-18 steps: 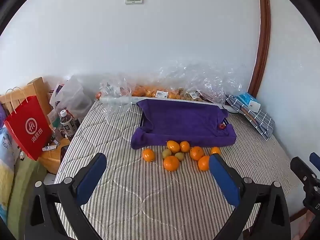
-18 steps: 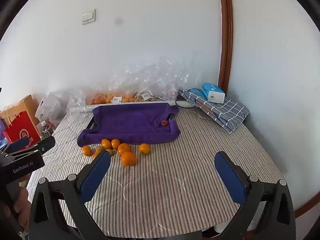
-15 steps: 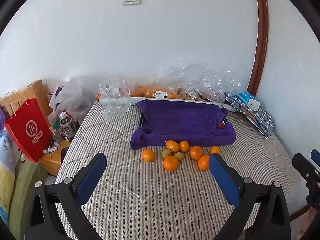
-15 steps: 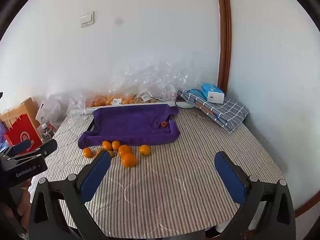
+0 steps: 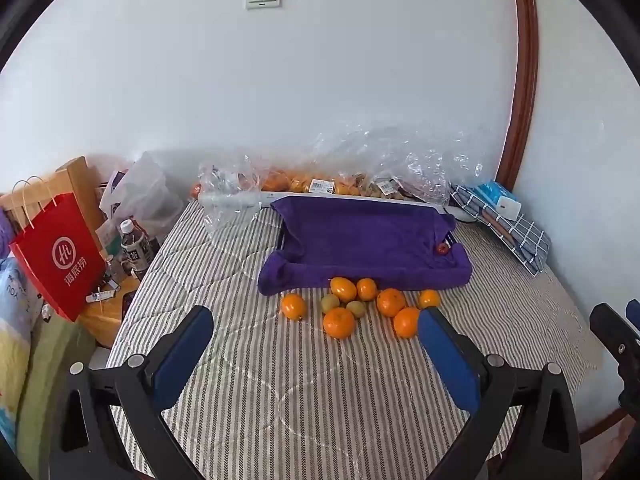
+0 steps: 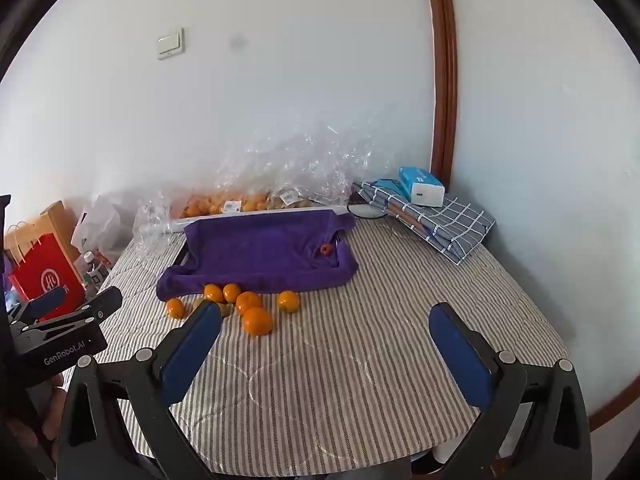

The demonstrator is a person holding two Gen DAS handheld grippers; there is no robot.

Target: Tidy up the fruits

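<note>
left gripper (image 5: 316,340) jaws apart; right gripper (image 6: 326,340) likewise; oranges (image 5: 339,322) beside purple towel (image 5: 360,240)

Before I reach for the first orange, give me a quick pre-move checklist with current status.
1. Left gripper open and holding nothing: ok.
2. Right gripper open and holding nothing: ok.
3. Loose oranges in reach on the striped table cover, in front of the purple towel-lined tray: ok.
4. Tray has room: ok, only one small red fruit lies at its right side.
5. Two small greenish fruits mixed among the oranges, sort needed: not ok.
6. Path between grippers and fruit free of obstacles: ok.
</note>
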